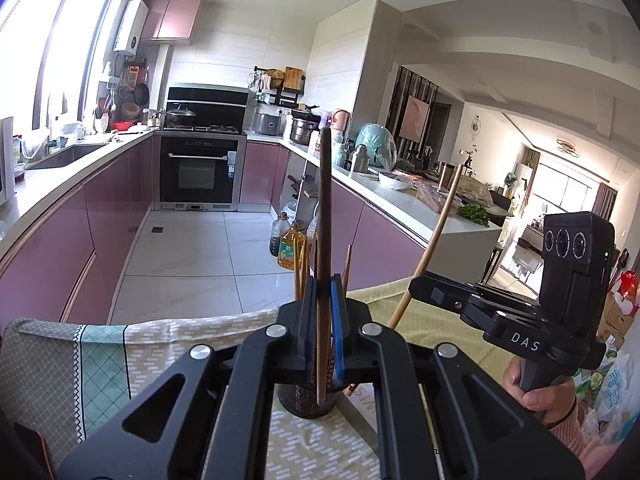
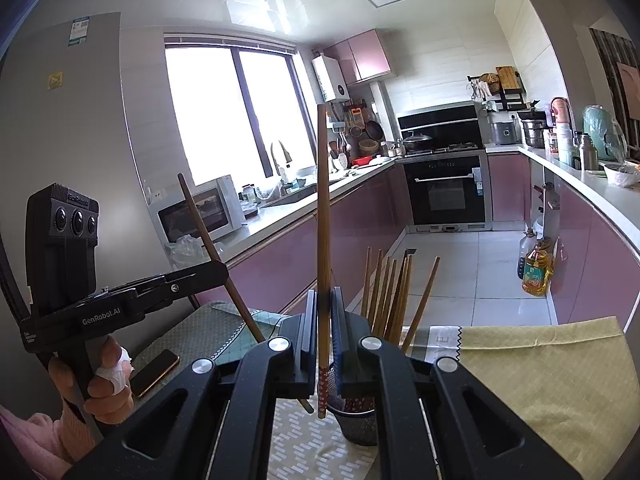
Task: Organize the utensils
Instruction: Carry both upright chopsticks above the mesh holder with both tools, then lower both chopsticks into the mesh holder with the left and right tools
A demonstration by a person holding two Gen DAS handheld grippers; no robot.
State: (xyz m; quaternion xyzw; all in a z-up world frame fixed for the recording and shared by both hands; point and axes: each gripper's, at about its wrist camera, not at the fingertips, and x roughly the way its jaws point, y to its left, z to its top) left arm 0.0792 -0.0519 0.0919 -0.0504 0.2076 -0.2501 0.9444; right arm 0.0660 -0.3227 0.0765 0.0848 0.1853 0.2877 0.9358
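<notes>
Below my left claw [image 1: 323,320] sits the mesh cup [image 1: 306,402], holding more sticks. Each claw is clamped on one chopstick [image 1: 323,216]: dark in the left, tan [image 2: 323,216] in my right claw [image 2: 324,328]. I should centre each tip over the cup before lowering, keeping it upright.

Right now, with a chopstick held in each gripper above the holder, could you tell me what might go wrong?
1. The left gripper pinches its dark chopstick low on the shaft, so the long top may swing or slip.
2. The mesh holder already has chopsticks leaning across it; the right gripper's light chopstick could hit them on the way in.
3. Both grippers work close together and might collide.
</notes>
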